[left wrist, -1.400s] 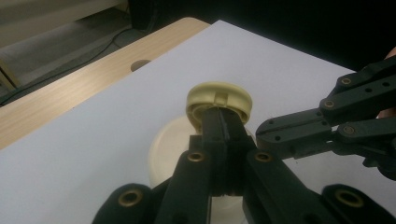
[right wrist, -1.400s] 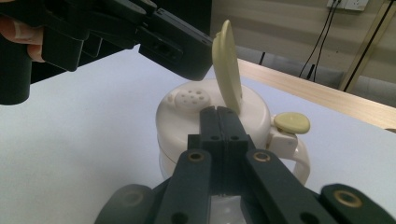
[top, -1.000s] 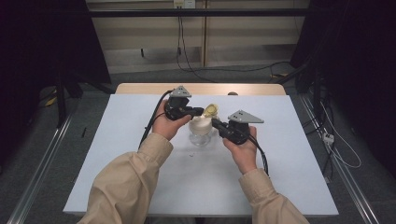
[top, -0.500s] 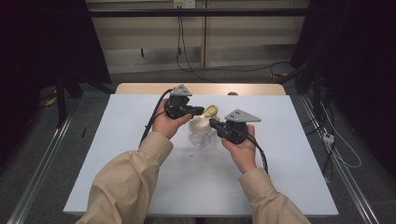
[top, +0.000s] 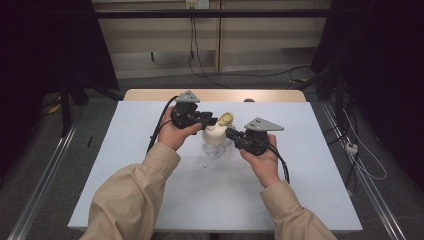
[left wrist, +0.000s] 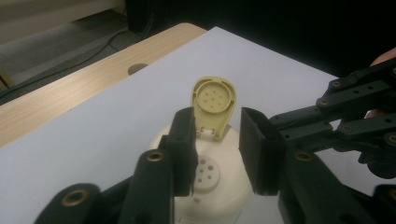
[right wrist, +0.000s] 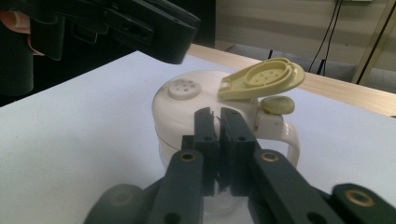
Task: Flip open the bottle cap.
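1. Standing on the white table (top: 150,195) between the two grippers is a small jar (top: 215,141) with a clear body and a cream lid (right wrist: 187,109), a little beyond the table's middle.
2. On the lid's top sits a round raised patch of small holes (right wrist: 184,87), and a yellowish flap (right wrist: 262,78) is hinged up and open, its underside showing a matching ring of dots (left wrist: 214,97).
3. From the right gripper view, a cream handle loop (right wrist: 290,135) sticks out of the jar to the right, with a small yellowish knob (right wrist: 277,105) just under the flap.
4. The left gripper (left wrist: 217,144) hovers over the lid with its jaws spread; the open flap stands up just past the gap between the two pads, and the holes lie below that gap.
5. I cannot tell whether either left pad touches the flap or the lid.
6. The right gripper (right wrist: 220,122) comes at the jar from the near side, its jaws pressed almost together right at the lid's edge, with something thin, wire-like, poking up between the tips; whether they actually pinch it I cannot make out.
7. From the high view, the left hand (top: 176,134) holds its gripper just left of the jar and the right hand (top: 263,159) holds its own just right of it, both sleeves (top: 130,200) tan.
8. The left gripper's tip also crosses the top of the right gripper view, above and behind the lid.
9. Beyond the white sheet, a strip of bare wood (top: 280,95) runs along the far edge.
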Demonstrator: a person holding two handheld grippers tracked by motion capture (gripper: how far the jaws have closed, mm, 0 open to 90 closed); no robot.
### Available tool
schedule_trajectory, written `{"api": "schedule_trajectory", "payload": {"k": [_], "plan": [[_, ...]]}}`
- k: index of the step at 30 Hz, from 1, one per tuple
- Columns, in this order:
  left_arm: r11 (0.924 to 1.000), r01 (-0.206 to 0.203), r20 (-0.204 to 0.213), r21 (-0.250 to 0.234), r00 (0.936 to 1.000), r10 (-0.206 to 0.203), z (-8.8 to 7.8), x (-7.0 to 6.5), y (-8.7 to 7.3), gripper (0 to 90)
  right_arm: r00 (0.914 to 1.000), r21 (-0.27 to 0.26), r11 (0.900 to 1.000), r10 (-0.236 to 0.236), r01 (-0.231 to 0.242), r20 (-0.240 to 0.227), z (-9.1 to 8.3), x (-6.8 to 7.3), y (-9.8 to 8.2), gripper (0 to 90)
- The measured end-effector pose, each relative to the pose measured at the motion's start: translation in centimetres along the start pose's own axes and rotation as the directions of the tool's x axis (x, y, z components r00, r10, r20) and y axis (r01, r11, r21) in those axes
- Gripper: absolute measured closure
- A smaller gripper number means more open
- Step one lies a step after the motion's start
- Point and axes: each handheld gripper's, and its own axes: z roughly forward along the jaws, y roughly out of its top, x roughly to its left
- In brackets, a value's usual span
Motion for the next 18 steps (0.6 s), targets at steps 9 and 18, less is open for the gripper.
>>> {"api": "schedule_trajectory", "payload": {"k": [9,18], "plan": [[0.9995,0.023,0.017,-0.023,0.9996,-0.023,-1.2,0.3,-0.7,51.5,0.9998,0.006,1.0,0.017,-0.017,-0.007,-0.7,-0.4,-0.2,73.7],[0.9977,0.06,0.017,-0.03,0.9981,-0.06,-2.7,0.5,-1.4,38.3,0.9998,0.022,1.0,0.02,-0.02,-0.002,-0.8,-0.4,-0.5,62.9]]}}
